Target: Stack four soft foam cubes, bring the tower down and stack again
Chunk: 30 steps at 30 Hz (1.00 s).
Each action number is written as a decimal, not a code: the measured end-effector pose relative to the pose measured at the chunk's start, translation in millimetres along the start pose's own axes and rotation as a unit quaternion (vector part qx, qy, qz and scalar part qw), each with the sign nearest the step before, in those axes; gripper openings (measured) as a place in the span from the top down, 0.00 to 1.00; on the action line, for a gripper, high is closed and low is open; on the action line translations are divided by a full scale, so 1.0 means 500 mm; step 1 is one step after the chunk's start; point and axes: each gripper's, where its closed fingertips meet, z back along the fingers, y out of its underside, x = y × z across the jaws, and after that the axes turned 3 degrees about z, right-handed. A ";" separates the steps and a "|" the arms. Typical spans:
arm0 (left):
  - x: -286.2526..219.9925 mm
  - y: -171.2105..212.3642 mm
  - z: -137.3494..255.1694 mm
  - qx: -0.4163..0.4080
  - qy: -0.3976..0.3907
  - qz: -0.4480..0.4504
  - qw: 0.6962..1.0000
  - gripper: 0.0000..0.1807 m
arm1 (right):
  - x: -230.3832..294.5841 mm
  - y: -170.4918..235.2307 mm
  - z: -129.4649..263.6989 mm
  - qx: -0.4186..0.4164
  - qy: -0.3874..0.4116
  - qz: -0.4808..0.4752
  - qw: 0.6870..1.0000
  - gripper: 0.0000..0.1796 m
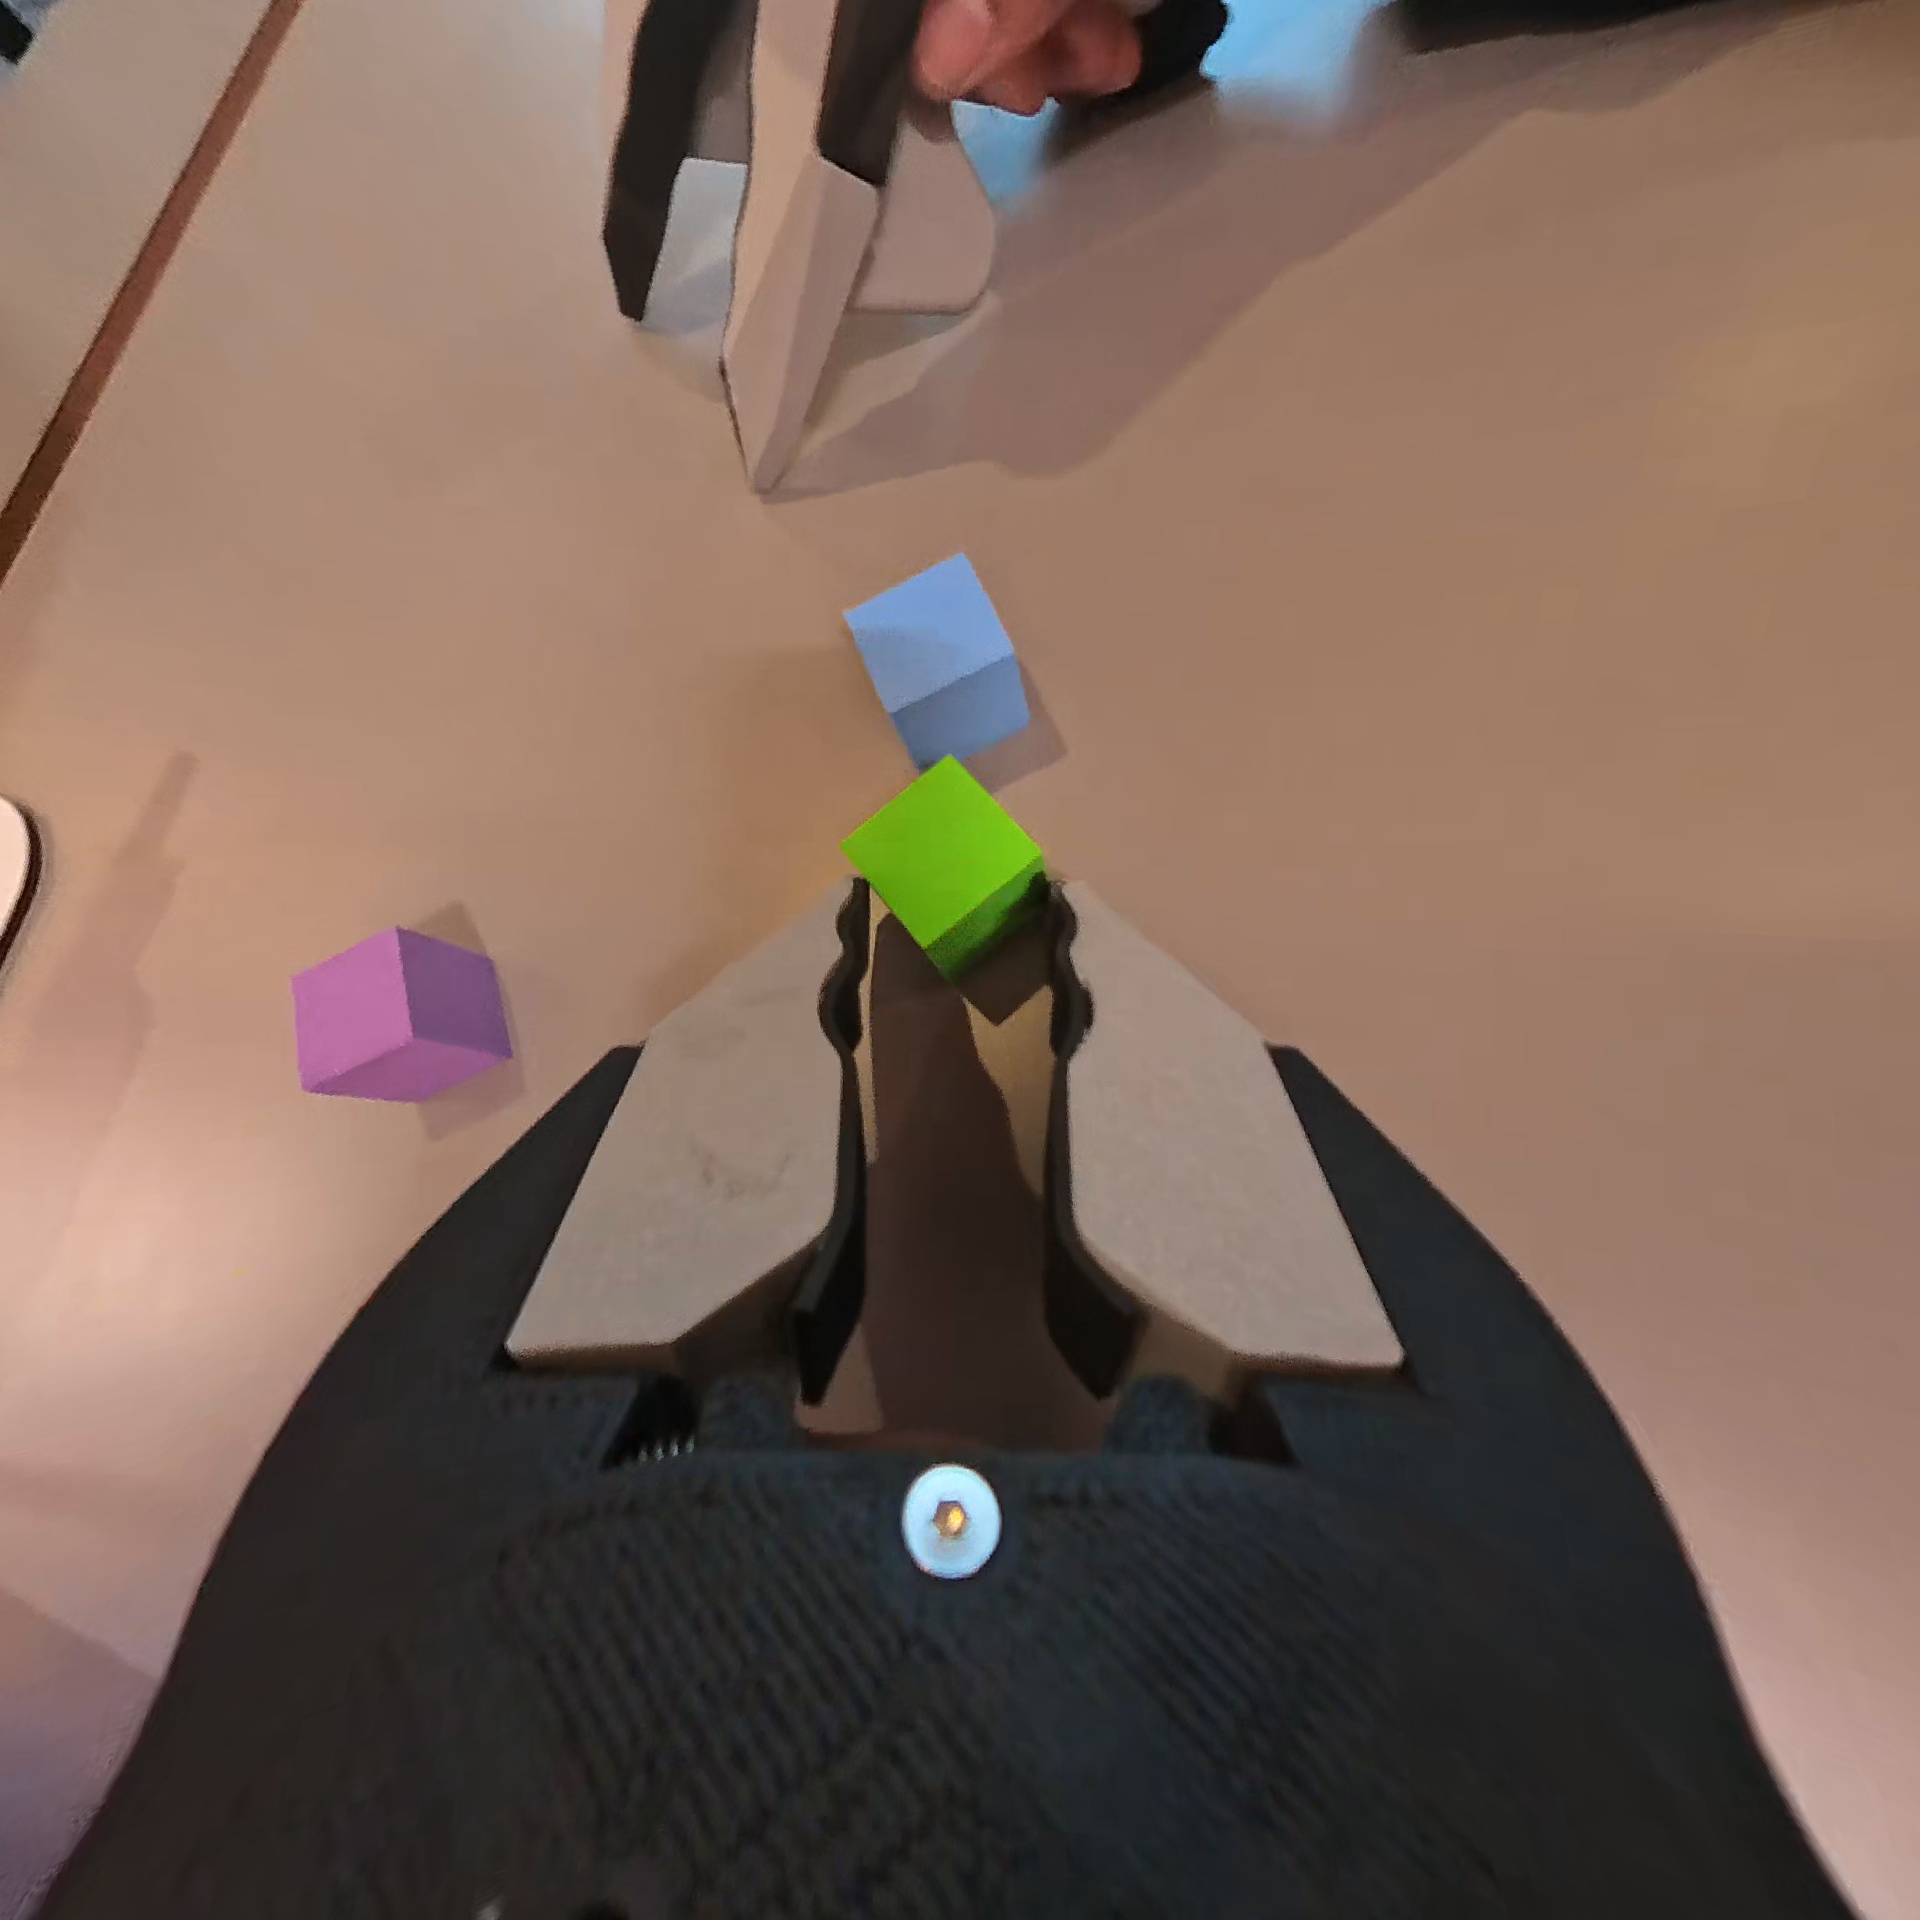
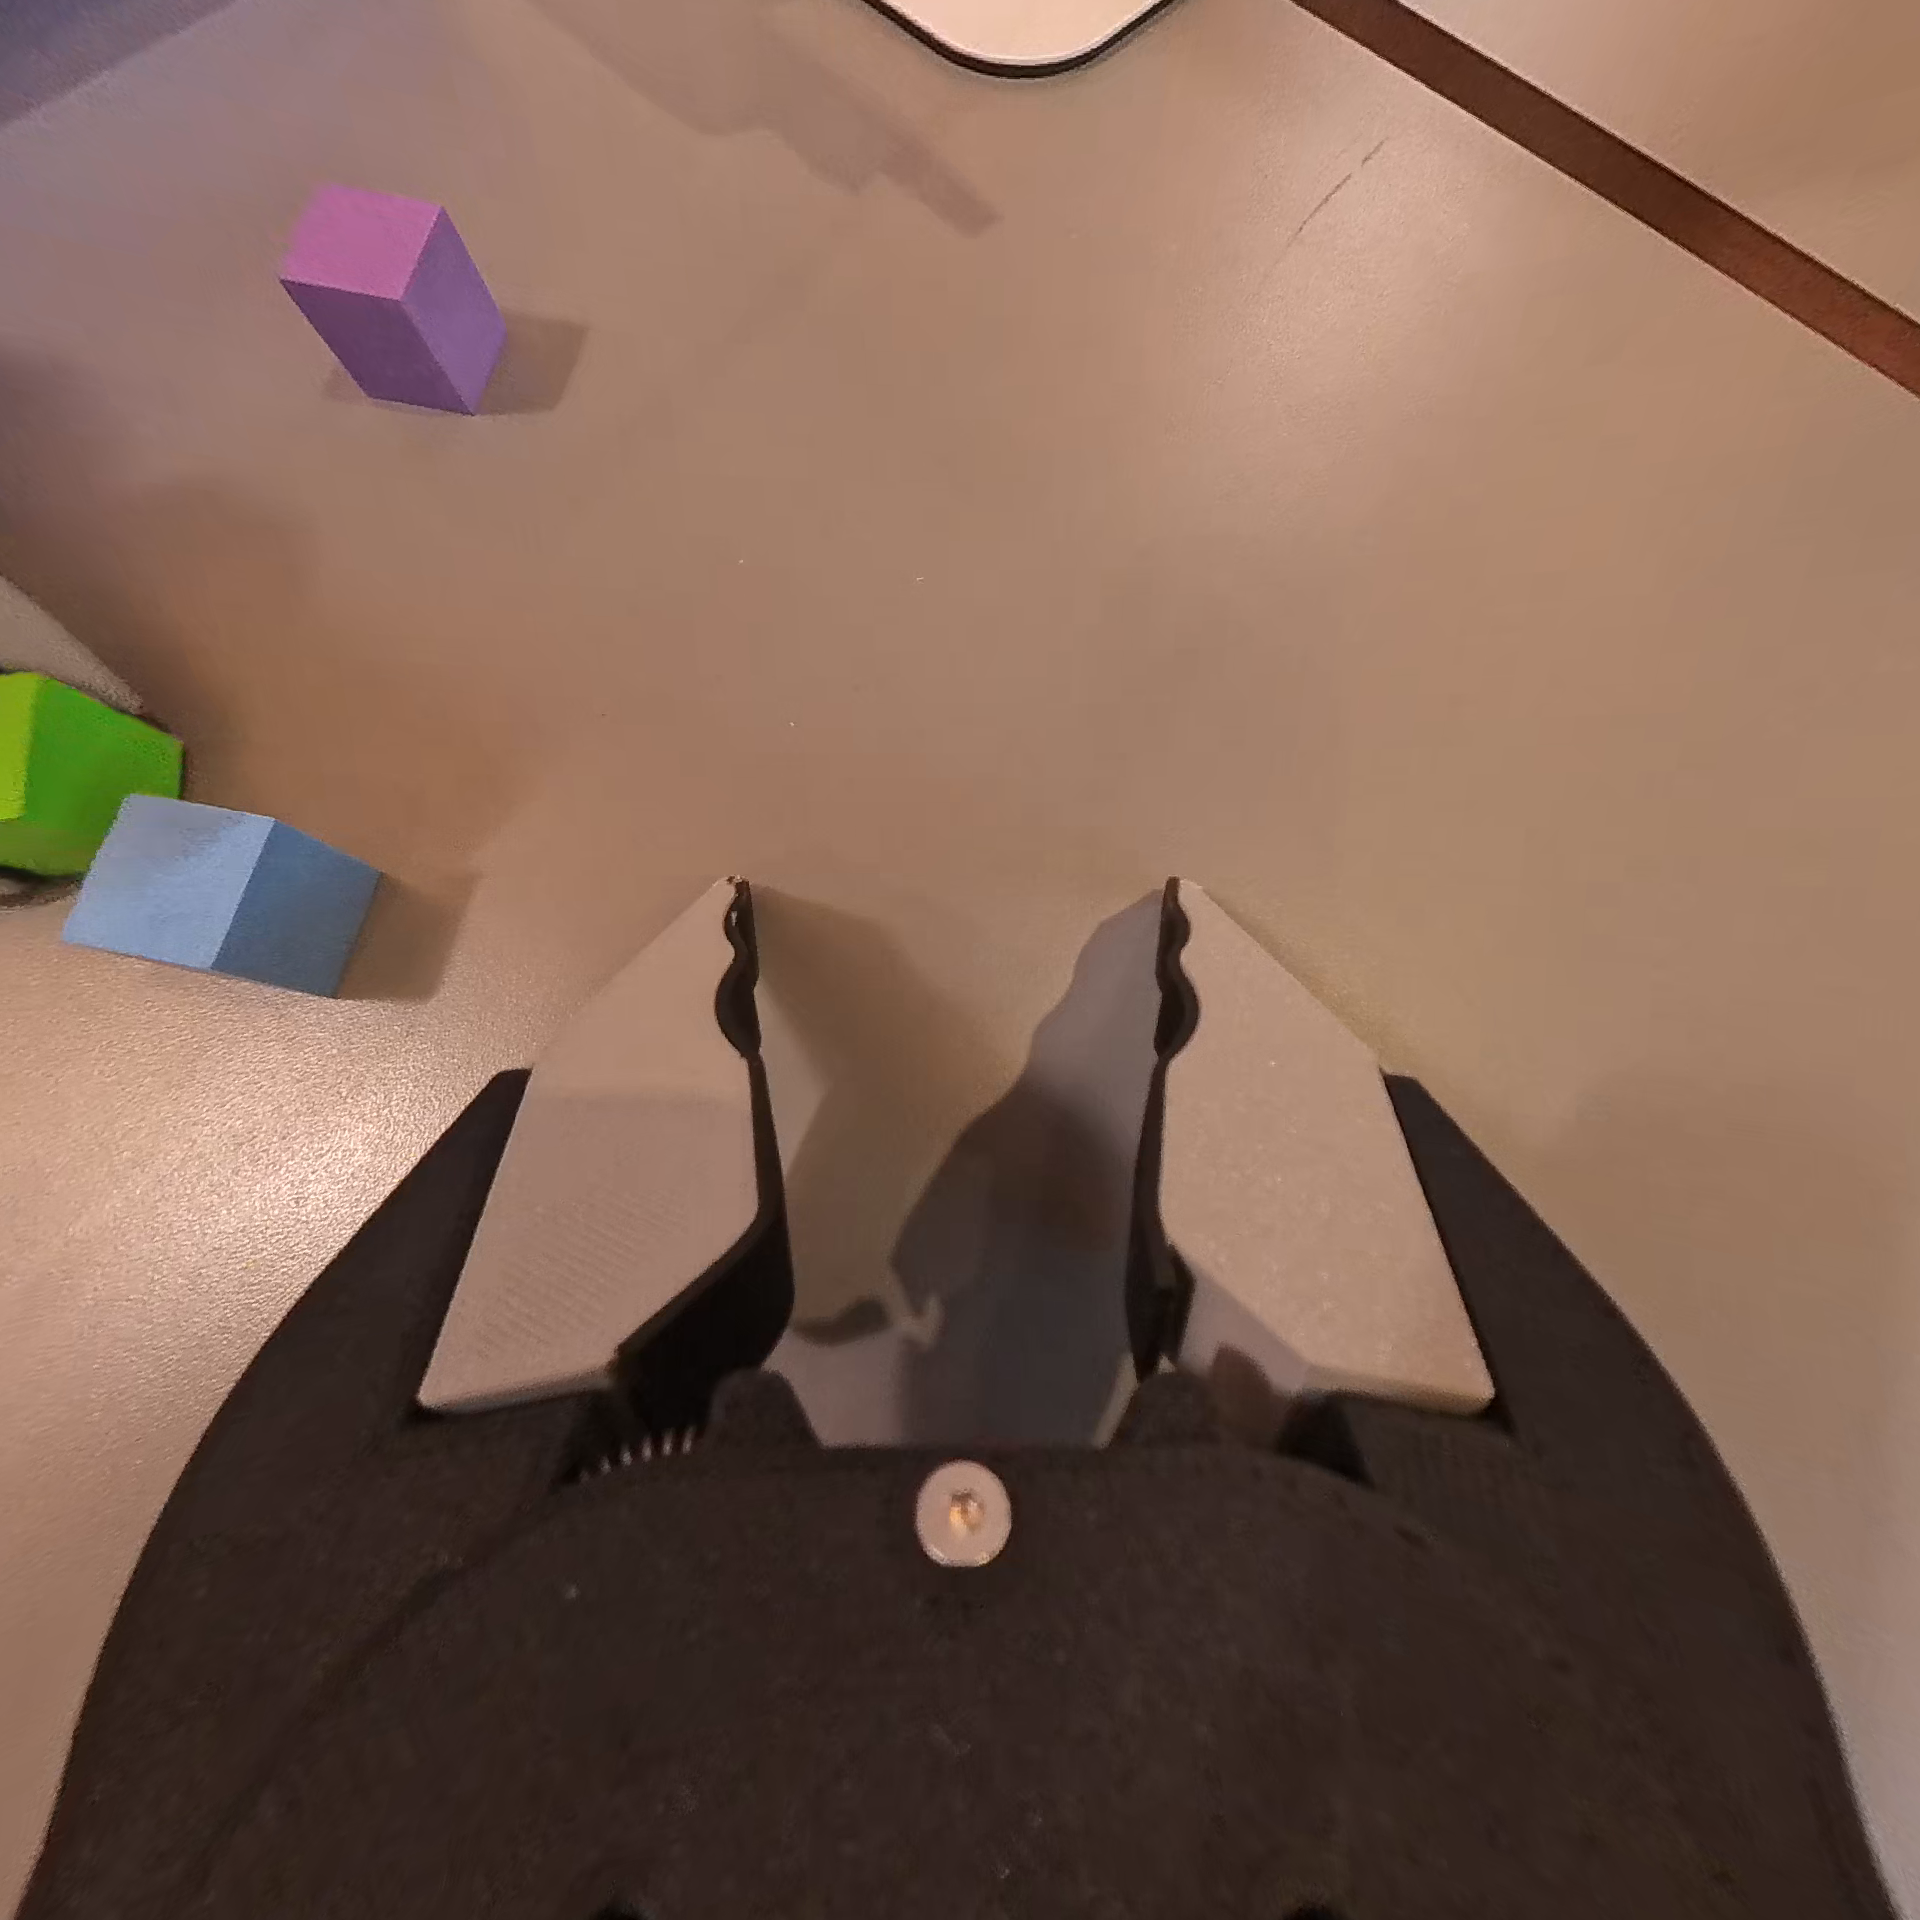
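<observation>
Left gripper (image 1: 951, 899) jaws clamped the green cube (image 1: 940, 862), held over the counter (image 1: 1455, 727) beside the blue cube (image 1: 935, 660); purple cube (image 1: 400, 1013) sat apart. Right gripper (image 2: 956, 894) jaws open, empty.

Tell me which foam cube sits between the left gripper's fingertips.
The green cube: it sits between the left gripper tips. The blue cube lies beyond it, the purple cube off to the left, both untouched.

Left hand-held gripper (image 1: 954, 896) clamped; right (image 2: 954, 888) agape
</observation>
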 end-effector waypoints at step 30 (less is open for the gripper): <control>0.013 0.030 0.016 0.059 -0.022 0.114 0.992 1.00 | 0.000 0.000 0.000 0.000 0.000 0.000 1.000 0.58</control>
